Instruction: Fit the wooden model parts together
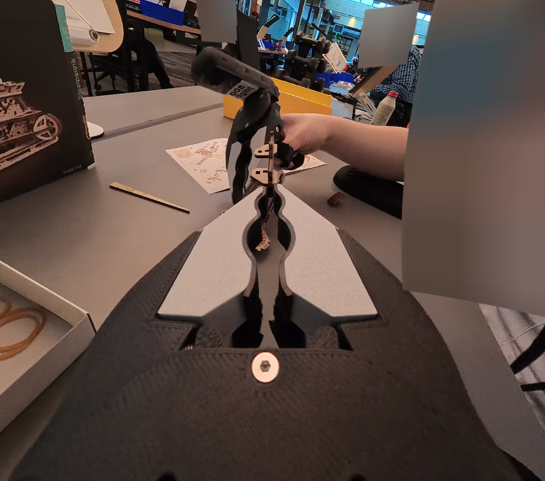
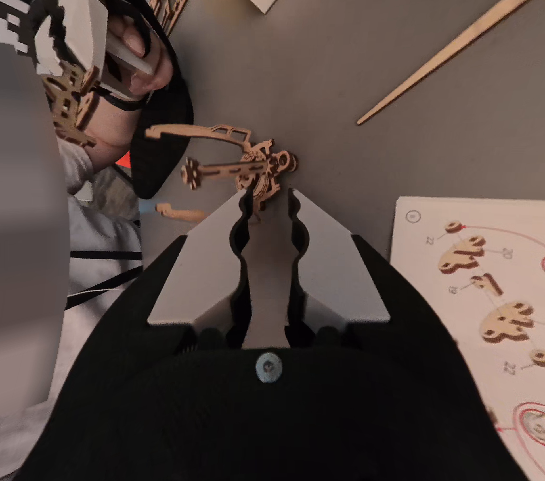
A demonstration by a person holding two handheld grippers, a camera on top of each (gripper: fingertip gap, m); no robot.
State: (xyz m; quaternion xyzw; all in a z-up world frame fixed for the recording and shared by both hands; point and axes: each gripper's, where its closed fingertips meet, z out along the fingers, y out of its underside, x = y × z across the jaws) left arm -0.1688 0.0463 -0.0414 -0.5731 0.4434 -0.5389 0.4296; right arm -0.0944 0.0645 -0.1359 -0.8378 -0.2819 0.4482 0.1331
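My left gripper (image 1: 269, 190) is shut on a thin wooden model part (image 1: 267, 162), seen edge-on with two tabs sticking out to the left. It also shows in the right wrist view (image 2: 67, 53), held by a hand, with a lattice-cut wooden part (image 2: 66, 103) in it. My right gripper (image 2: 270, 193) points down at the grey table (image 2: 339, 83). Its jaws stand apart around the base of a small wooden assembly (image 2: 256, 168) with a long arm and a gear end. The wood lies against the left fingertip (image 2: 236, 207). The right gripper's black finger (image 1: 237, 171) shows just behind the left gripper.
A dark model kit box (image 1: 38, 100) stands at the left. An instruction sheet (image 2: 472, 289) and a long wooden strip (image 2: 442, 38) lie on the table. A white tray (image 1: 73, 328) holds rubber bands. A yellow bin (image 1: 298, 100) is behind. A loose wooden piece (image 2: 180, 213) lies nearby.
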